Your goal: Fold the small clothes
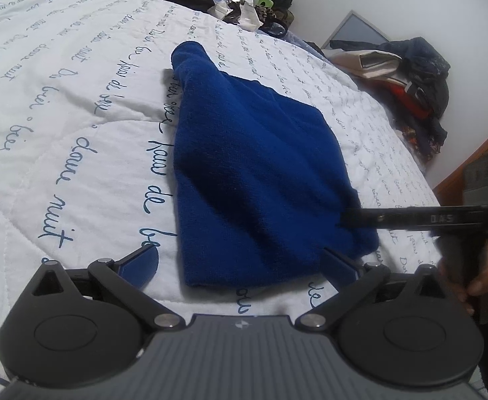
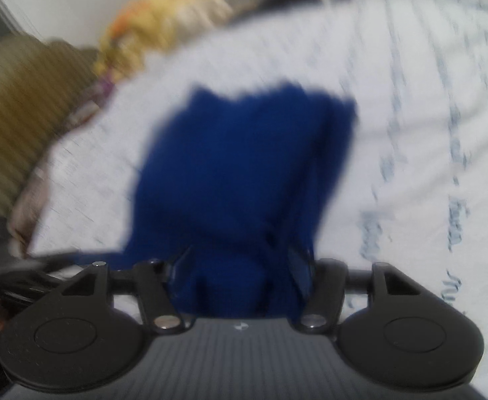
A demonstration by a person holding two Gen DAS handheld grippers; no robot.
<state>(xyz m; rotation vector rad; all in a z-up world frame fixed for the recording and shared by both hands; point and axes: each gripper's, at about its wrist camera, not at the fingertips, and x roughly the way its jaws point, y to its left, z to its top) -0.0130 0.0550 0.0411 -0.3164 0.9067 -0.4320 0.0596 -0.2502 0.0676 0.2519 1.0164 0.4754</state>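
A dark blue knitted garment (image 1: 260, 166) lies folded on the white quilt with blue script (image 1: 77, 100), narrowing towards the far end. My left gripper (image 1: 237, 253) is open wide at the garment's near edge; the cloth lies between its blue pads without touching them. From the right, a finger of my right gripper (image 1: 377, 218) reaches over the garment's near right corner. The right wrist view is blurred. It shows my right gripper (image 2: 240, 256) with its jaws partly apart, and the blue garment (image 2: 237, 166) bunched between them and spreading ahead. I cannot see any pad pressing on it.
Mixed clothes and wrappers (image 1: 244, 3) are heaped at the bed's far end. Another clothes pile (image 1: 417, 76) sits off the right side near a wooden edge (image 1: 470, 166). A person's hand (image 1: 487, 283) holds the right gripper. A striped cushion (image 2: 20, 106) lies left of the bed.
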